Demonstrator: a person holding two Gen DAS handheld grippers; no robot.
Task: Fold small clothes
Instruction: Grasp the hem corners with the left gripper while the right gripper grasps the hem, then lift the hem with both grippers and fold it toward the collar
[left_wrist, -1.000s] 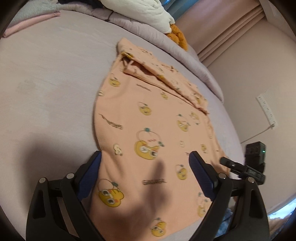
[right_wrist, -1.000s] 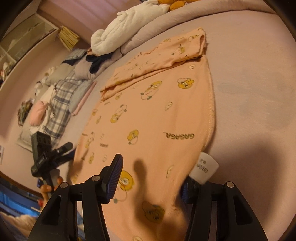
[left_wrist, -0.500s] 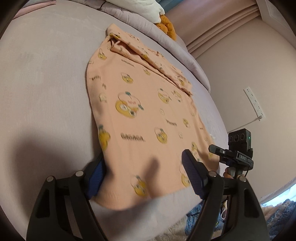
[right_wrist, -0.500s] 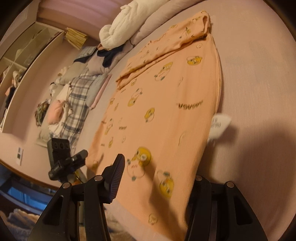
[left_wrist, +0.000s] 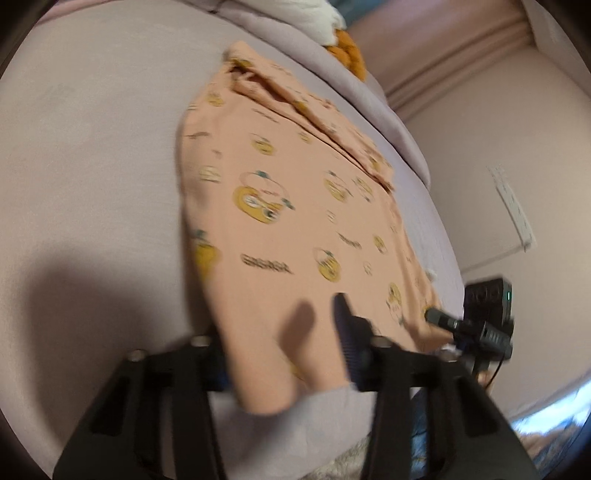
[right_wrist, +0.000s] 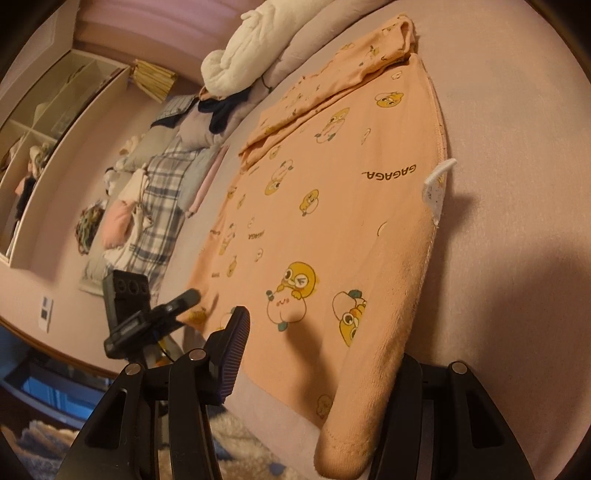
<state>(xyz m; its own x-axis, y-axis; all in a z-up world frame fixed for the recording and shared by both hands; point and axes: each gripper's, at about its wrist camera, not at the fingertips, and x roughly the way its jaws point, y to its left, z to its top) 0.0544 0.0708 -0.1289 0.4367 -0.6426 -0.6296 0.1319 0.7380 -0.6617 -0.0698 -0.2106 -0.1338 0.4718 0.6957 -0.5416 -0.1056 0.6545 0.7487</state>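
Note:
A small peach garment (left_wrist: 295, 221) printed with yellow cartoon ducks lies flat on the pale mauve bed, its sleeves folded across the far end. It also shows in the right wrist view (right_wrist: 332, 206), with a white care label (right_wrist: 436, 188) sticking out of its right edge. My left gripper (left_wrist: 284, 354) is open and straddles the garment's near left corner; the cloth hides the left finger's tip. My right gripper (right_wrist: 317, 350) is open and straddles the near right corner, its right finger hidden under the cloth edge.
A camera on a stand (left_wrist: 487, 321) stands off the bed's near edge, also in the right wrist view (right_wrist: 129, 310). A white duvet (right_wrist: 243, 55), plaid bedding (right_wrist: 155, 192) and piled clothes lie along the bed's far side. A shelf (right_wrist: 44, 122) lines the wall.
Both grippers have drawn back toward the garment's near hem and dropped low. The left gripper's fingers have come closer together around the near left corner. The garment lies as before.

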